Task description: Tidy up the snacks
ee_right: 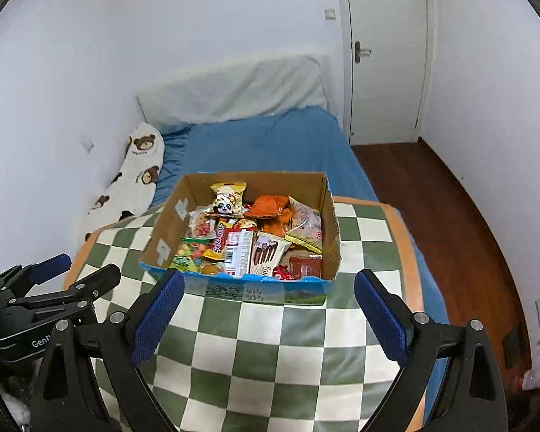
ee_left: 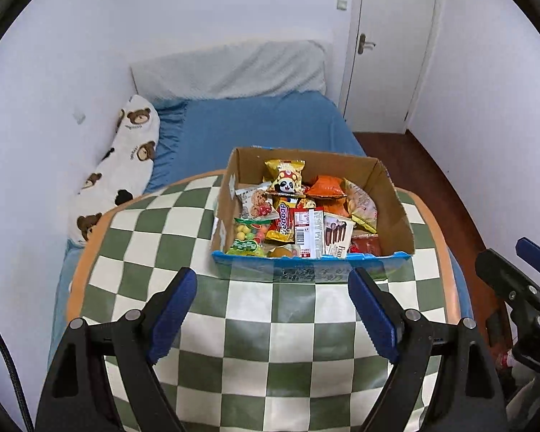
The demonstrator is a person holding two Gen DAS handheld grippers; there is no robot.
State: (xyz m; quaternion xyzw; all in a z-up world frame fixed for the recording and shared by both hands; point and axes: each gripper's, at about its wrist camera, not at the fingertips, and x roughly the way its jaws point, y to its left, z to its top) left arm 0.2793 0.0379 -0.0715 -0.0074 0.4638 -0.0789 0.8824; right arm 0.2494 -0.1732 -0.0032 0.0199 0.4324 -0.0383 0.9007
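Both grippers hang above the near part of a green-and-cream checkered mat point(ee_left: 255, 327), short of the snack box and touching nothing. The left gripper point(ee_left: 273, 289) has its blue-padded fingers point(ee_left: 172, 309) spread wide with only mat showing between them; the right gripper point(ee_right: 266, 295) is spread just as wide and likewise has hold of nothing. In the right wrist view the left tool sits low at the left edge, and white lettering on its black body reads "Gen", the rest cut off. The cardboard box point(ee_right: 327, 216) stands on the far part of the mat, open at the top, its near rim torn and printed blue with dark characters too blurred to read; grey tape patches show on its inner left wall. It is crammed with packets lying in a loose jumble. A yellow bag with a cartoon panda point(ee_left: 287, 180) leans at the back, an orange crinkled bag point(ee_left: 325, 189) just right of it. A yellow-and-red packet point(ee_left: 283, 221) carries a word that looks like "Sedaap". A white carton with a barcode point(ee_left: 307, 232) stands beside a carton picturing chocolate sticks point(ee_left: 338, 234), whose lettering starts "Fran". A clear bag of coloured candies point(ee_left: 250, 235) fills the near left corner. The mat lies on a blue bed point(ee_left: 262, 122), with a bear-print pillow point(ee_left: 126, 158) against the wall.
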